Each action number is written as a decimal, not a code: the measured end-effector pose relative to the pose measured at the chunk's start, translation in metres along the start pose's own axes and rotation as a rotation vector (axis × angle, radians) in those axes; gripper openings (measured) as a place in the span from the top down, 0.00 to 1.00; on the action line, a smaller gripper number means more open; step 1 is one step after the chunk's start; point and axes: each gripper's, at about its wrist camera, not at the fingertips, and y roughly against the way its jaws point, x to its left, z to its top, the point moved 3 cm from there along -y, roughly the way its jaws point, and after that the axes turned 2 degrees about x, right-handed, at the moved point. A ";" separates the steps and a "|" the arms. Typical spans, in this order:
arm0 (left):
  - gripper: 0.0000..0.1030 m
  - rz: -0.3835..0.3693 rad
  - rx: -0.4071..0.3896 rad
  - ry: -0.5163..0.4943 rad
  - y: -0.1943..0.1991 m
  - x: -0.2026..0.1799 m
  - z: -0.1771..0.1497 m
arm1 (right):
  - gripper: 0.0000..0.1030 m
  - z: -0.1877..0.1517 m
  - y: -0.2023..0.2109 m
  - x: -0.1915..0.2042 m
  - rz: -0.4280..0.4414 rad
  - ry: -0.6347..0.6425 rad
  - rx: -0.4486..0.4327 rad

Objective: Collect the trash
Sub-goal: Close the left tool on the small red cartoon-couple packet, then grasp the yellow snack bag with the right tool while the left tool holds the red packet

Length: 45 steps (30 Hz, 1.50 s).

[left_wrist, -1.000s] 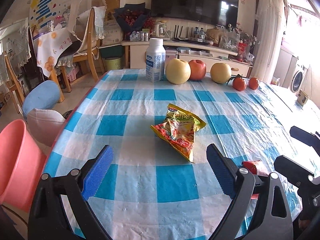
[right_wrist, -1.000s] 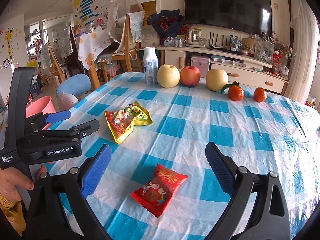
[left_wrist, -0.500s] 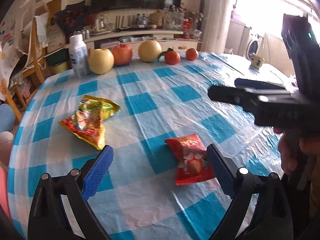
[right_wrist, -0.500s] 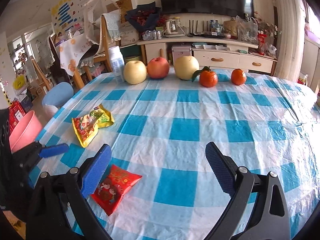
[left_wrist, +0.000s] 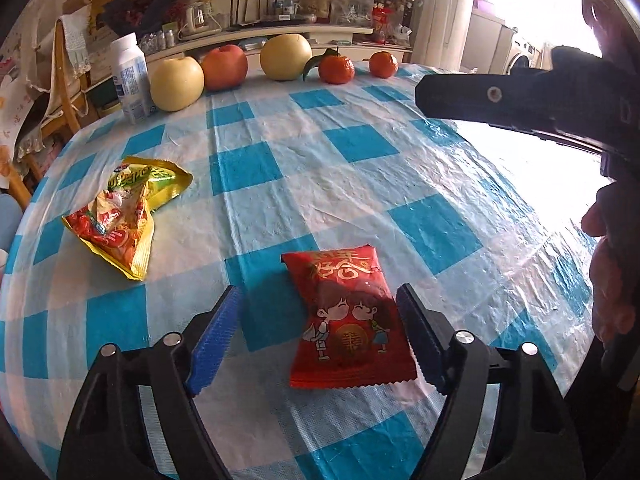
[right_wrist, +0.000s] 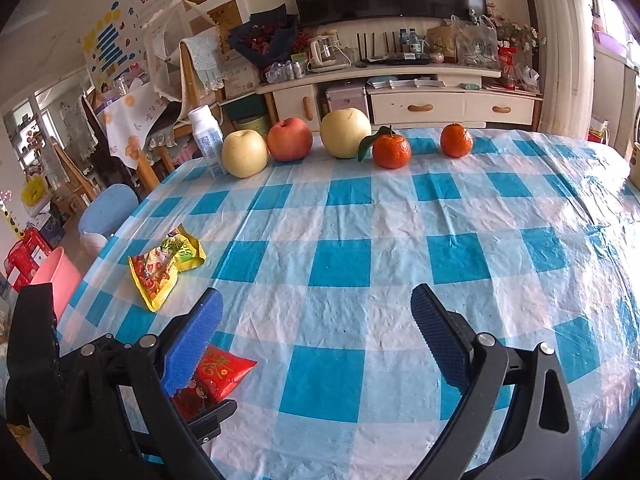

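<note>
A red snack packet with a cartoon couple lies flat on the blue-checked tablecloth. My left gripper straddles it with its jaws closing. The right pad is at the packet's edge and the left pad stands well clear, so nothing is gripped. A crumpled yellow and red wrapper lies to the left. My right gripper hovers open over bare cloth with nothing between its fingers. In its view the red packet is at lower left and the yellow wrapper further left.
A white bottle, two pears, an apple and two tangerines line the table's far edge. A pink bin and a blue stool stand off the table's left side. The other tool's black body and a hand fill the right.
My left gripper swung right from the yellow wrapper, sank over the red packet and narrowed its jaws. My right gripper shifted right, leaving the red packet at its lower left.
</note>
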 end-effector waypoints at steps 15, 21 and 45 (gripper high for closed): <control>0.58 -0.033 -0.001 0.081 0.004 0.024 0.006 | 0.07 0.000 -0.022 0.020 0.038 0.033 0.060; 0.58 -0.027 -0.028 0.136 0.017 0.048 0.010 | 0.07 0.002 -0.033 0.038 0.103 0.047 0.088; 0.58 0.118 -0.190 0.418 0.093 0.199 0.000 | 0.11 -0.005 -0.092 0.110 0.400 -0.169 0.205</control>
